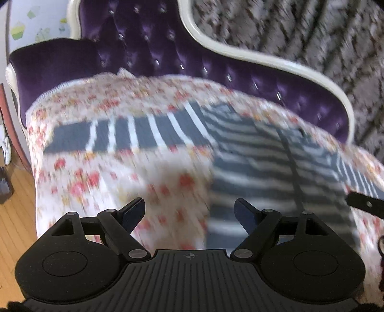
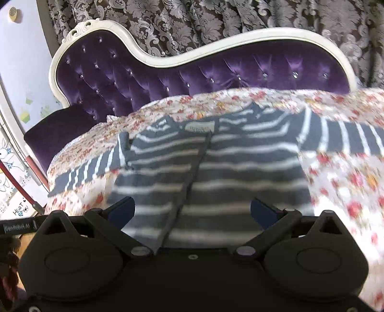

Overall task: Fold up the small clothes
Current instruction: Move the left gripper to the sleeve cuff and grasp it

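Observation:
A small grey top with white stripes [image 2: 216,168] lies spread flat on a floral cover [image 2: 348,182], sleeves out to both sides and a light neck label [image 2: 199,126] at the far end. My right gripper [image 2: 192,207] hovers open over the lower middle of the top, nothing between its jaws. In the left wrist view the same striped top [image 1: 252,168] lies right of centre, with one sleeve [image 1: 134,134] stretched to the left. My left gripper [image 1: 189,208] is open over the floral cover [image 1: 96,187] by the top's left edge, holding nothing. Both views are motion-blurred.
A purple tufted sofa back [image 2: 168,72] with a white carved frame [image 2: 153,55] rises behind the cover. Patterned grey curtains [image 2: 216,19] hang beyond it. Wooden floor [image 1: 14,216] shows at the left. A black piece of the other gripper [image 1: 364,204] juts in at the right edge.

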{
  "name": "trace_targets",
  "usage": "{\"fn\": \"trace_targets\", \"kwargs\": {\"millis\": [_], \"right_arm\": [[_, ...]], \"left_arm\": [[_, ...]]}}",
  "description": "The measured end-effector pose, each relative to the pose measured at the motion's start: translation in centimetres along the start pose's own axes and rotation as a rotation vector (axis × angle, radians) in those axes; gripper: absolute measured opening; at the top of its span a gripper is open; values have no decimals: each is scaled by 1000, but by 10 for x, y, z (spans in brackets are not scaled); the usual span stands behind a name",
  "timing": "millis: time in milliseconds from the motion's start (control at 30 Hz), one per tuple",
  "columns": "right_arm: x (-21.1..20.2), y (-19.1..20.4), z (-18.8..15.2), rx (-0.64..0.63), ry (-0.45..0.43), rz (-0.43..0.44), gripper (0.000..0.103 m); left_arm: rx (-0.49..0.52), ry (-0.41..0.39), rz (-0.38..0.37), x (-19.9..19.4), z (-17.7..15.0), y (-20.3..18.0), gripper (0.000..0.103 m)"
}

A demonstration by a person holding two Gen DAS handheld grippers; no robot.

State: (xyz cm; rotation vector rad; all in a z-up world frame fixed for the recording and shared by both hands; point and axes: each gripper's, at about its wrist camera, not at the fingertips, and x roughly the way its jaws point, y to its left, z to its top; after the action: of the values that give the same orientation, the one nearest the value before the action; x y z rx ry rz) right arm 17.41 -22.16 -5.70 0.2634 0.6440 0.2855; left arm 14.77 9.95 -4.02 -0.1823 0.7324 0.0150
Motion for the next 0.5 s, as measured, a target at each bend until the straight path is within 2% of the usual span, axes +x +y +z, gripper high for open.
{"fn": "trace_targets", "kwargs": {"millis": [100, 167, 267, 433, 500], "right_arm": [[12, -3, 17, 0, -23, 18, 102], [21, -6, 26, 5, -32, 29, 102], [34, -11, 39, 13, -44, 46, 102], [58, -18, 46, 30, -42, 70, 102], [66, -21, 44, 40, -39, 83, 102]], "left_arm": [[-65, -33, 6, 17, 22, 28, 90], [-143, -29, -7, 31, 36, 53, 103], [-239, -29, -18, 52, 51, 87, 103], [-321, -20, 50, 79, 60, 127, 103], [-358, -14, 46, 85, 58, 141, 103]]}}
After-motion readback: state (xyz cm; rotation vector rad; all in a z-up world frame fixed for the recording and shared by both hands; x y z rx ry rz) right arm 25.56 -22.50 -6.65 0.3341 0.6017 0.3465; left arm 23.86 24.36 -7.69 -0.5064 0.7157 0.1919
